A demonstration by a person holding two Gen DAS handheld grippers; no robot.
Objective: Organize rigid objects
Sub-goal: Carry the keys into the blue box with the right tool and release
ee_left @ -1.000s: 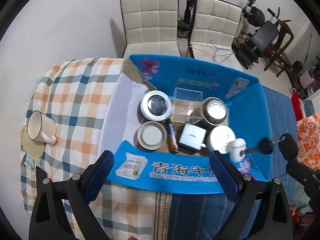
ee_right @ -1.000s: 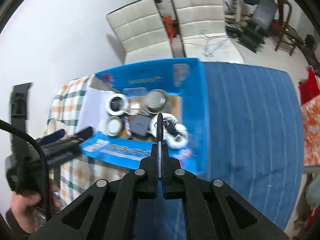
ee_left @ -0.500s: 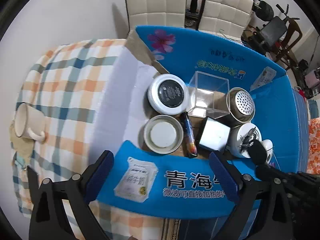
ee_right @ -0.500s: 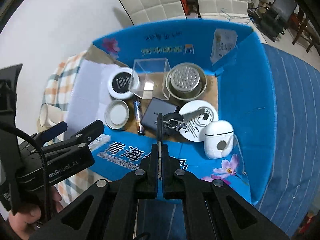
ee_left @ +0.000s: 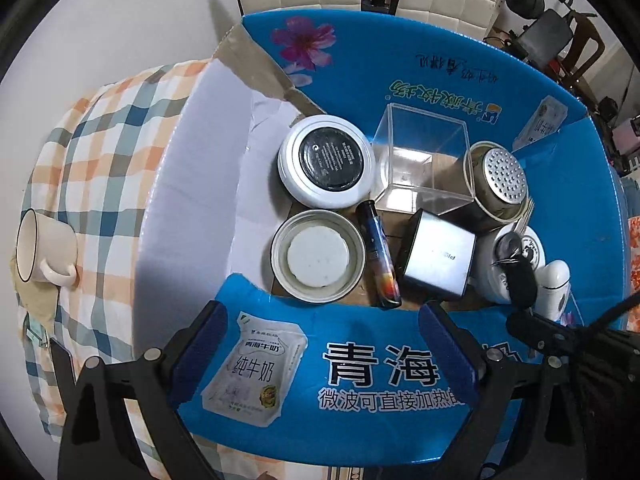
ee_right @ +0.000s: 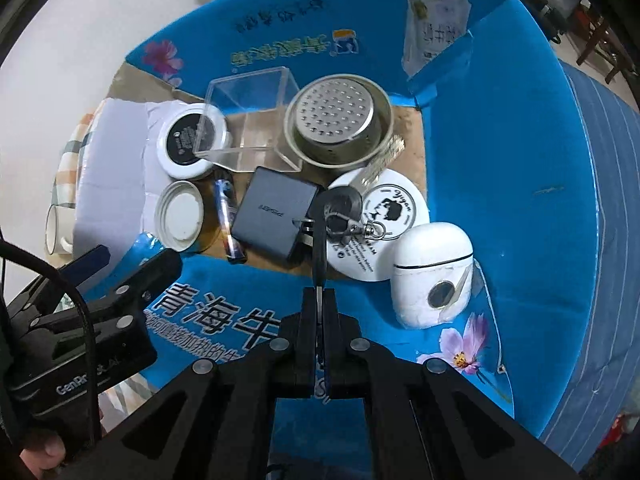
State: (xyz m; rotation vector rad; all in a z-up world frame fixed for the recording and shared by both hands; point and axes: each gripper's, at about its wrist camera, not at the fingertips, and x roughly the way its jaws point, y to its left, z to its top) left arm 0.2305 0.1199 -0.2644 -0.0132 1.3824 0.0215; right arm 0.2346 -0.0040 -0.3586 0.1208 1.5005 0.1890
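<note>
An open blue cardboard box holds several rigid items. Among them are a white round tin, a clear plastic cube, a metal strainer cup, a grey charger block, a white disc and a white earbud case. My right gripper is shut on the black strap of a key bunch. The bunch hangs low over the white disc and the charger. My left gripper stands open above the box's near flap, holding nothing.
A jar lid and a dark pen lie in the box's left half. A white mug stands on the checked cloth to the left. Blue striped fabric lies right of the box. White chairs stand behind it.
Both grippers have sunk toward the box, which now fills the views. The key bunch has come down with the right gripper to just over the white disc.
</note>
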